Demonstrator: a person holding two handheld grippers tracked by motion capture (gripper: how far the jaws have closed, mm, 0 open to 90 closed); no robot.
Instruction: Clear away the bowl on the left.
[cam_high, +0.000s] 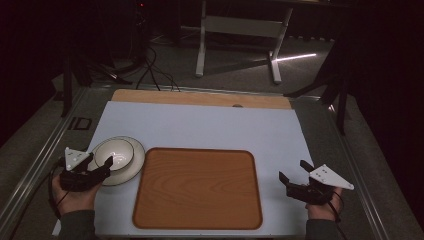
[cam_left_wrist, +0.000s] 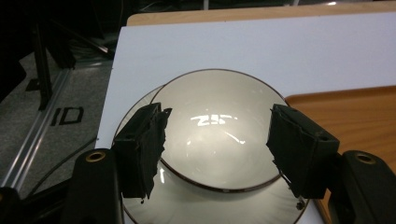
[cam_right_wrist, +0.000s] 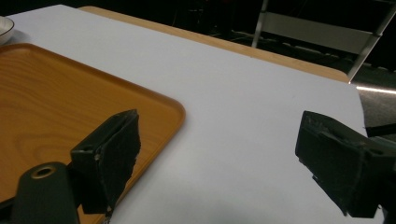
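A: Bowl (cam_high: 114, 152) — where does it sit?

B: On a plate (cam_high: 131, 167) near the left edge of the desk (cam_high: 210, 127), toward the front-left corner. It is white with a thin dark rim, upright, and looks empty. The plate's rim shows around it on the near and right sides.

A: And the left claw (cam_high: 100, 169)?

B: It sits at the near-left side of the bowl. In the left gripper view the left claw (cam_left_wrist: 217, 142) is spread wide, one jaw to each side of the bowl (cam_left_wrist: 215, 128), over the near part of its rim. I cannot tell whether either jaw touches the bowl. The plate (cam_left_wrist: 210, 207) shows below and between the jaws.

A: What lies beside the plate?

B: A wooden tray (cam_high: 197, 187) with rounded corners, in the middle of the front half of the desk. Its left edge is just beside the plate; from above the plate's rim seems to meet it, though I cannot tell if they touch. The tray's surface is bare.

A: The right claw (cam_high: 292, 172)?

B: Near the desk's right edge, toward the front-right corner, well apart from the bowl. It is spread open and grips nothing. In the right gripper view the right claw (cam_right_wrist: 217, 158) stands above the white desk surface (cam_right_wrist: 243, 116), with the tray's (cam_right_wrist: 70, 107) corner under the left jaw.

A: The hands?

B: The left hand (cam_high: 75, 195) and right hand (cam_high: 320, 207) come in from the front edge, each holding its gripper.
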